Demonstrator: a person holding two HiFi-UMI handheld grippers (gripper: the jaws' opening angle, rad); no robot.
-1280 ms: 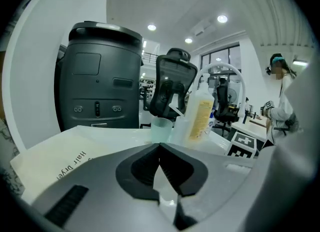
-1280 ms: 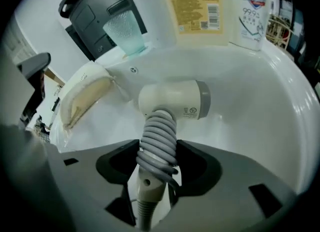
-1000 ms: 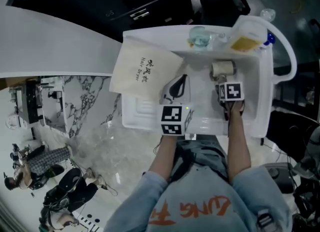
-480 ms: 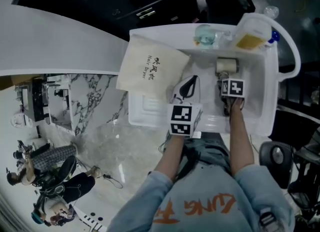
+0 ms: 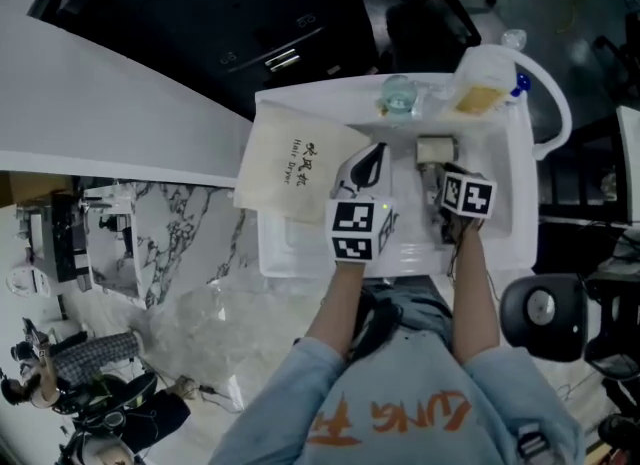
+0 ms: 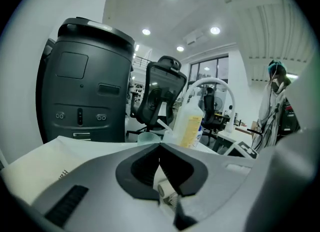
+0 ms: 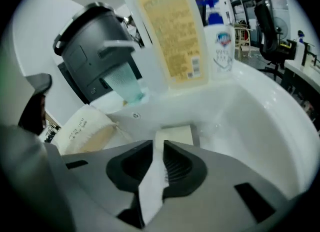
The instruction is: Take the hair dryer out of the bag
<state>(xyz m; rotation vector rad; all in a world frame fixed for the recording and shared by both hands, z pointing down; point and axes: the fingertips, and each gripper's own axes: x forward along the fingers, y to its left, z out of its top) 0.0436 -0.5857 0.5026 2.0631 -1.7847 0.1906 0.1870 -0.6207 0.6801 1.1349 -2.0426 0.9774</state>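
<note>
Smooth glossy white on the basin (image 5: pixel 290 248), matt cream cloth on the bag (image 5: pixel 290 168), translucent plastic with a yellow paper label on the bottle (image 5: pixel 480 78), polished marble-veined sheen on the counter (image 5: pixel 190 243), crinkled clear plastic film (image 5: pixel 205 323), matt grey plastic jaws, matt white strip (image 7: pixel 152 186).

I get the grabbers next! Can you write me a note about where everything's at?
Left gripper: shut, empty.
Right gripper: jaws have just been closing, now shut on a thin white strip.
Beige cloth hair dryer bag: lying over the white basin's left edge, not gripped.
Done: unclear; a small beige object lies in the basin, unidentifiable.
To do: look inside the bag for the dryer.
</note>
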